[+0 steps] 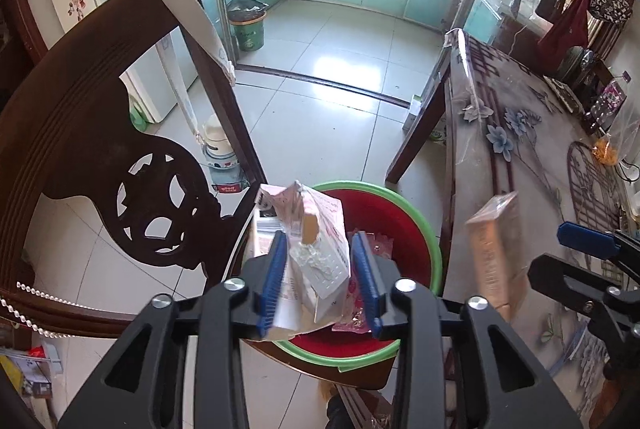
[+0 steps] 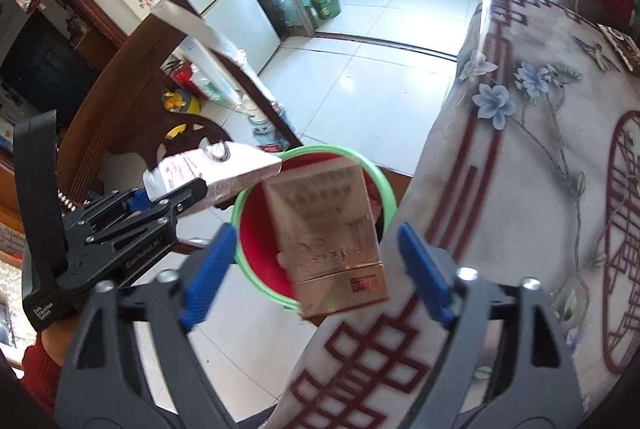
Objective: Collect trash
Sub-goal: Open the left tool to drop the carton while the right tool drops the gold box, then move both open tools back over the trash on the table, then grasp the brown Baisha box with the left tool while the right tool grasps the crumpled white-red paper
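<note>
While both grippers hang over the red plastic bucket with the green rim, neither one is actually gripping anything. The left gripper has its blue pads partly apart, with a crumpled pink and white paper carton loose between them, just above the bucket. The right gripper is spread wide, and the blurry tan cardboard box sits between its fingers, clear of both pads, right beside the floral tablecloth.
</note>
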A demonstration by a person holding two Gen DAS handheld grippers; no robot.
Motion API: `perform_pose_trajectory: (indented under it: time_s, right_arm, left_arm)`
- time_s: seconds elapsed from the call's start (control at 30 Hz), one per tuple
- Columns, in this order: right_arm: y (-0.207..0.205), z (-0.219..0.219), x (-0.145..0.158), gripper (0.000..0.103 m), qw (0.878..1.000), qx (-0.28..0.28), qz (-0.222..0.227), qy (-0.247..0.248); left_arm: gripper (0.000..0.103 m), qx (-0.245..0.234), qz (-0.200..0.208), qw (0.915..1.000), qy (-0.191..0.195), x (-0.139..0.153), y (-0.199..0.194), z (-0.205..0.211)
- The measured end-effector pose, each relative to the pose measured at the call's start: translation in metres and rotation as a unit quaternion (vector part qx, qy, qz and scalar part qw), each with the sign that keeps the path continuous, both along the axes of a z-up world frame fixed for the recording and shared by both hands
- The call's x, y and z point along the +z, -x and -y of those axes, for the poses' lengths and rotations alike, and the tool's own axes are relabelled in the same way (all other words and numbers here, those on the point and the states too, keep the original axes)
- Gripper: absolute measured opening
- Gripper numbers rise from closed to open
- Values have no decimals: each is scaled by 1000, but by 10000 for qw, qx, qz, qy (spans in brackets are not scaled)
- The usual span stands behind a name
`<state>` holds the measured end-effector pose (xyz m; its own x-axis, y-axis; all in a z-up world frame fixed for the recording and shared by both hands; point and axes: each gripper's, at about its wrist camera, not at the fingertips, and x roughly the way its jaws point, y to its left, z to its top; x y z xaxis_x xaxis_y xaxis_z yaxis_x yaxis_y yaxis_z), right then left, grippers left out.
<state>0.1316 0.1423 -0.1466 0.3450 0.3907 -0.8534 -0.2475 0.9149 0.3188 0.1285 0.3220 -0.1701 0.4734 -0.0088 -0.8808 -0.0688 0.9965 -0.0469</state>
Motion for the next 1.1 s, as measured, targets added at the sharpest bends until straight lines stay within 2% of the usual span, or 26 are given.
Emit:
perform_pose_trajectory:
  time_s: [0.2,0.33,0.43,0.57,0.7,0.73,0.8,0.9,0.97,1.03,1.07,1.1]
  right_arm:
    - [9,22,9,84,9996,-233,126,122]
    - [29,78,7,84,9960,-874,28,181]
    - [54,132,3,84,9876,-1494,-73,474]
    - [108,220,6,84,9593,-2584,-94,1137]
    - [167,304,-1,88,9153,-3552,-252,1883]
    - [182,326,-6,88,9042,-3774,-377,1963]
    - [204,364,-21,88,8923,-4085,-620,1818]
    - [222,400,-47,88,8922,-4158,-999,1456]
    - [228,418,-67,87,9015,-3989,-1208,1162]
    - [227,430,-79,66,9136,-3745,-1303,898]
    - [225,435,-82,48,9191,-3624,-1324,796]
    - [222,443,-85,44,9248,-3493,-1337,692]
  left_arm:
    - [42,-49,76,9999,61,8,2,4]
    - [42,-399,99,9991,57,12,6,30]
    - [42,-732,91,9972,101,14,7,57]
    - [43,-1225,131,9922,198,21,7,110]
    - [44,-1822,183,9828,224,28,11,180]
    - [45,-1942,198,9805,236,30,12,197]
    - [55,-2192,257,9749,286,35,19,238]
    - [56,-2550,215,9658,413,39,29,303]
    - [56,-2790,195,9590,453,41,37,349]
    - [57,-2972,188,9536,442,41,45,390]
    - [57,-3050,181,9511,462,40,47,412]
    - [57,-3103,165,9493,478,40,48,431]
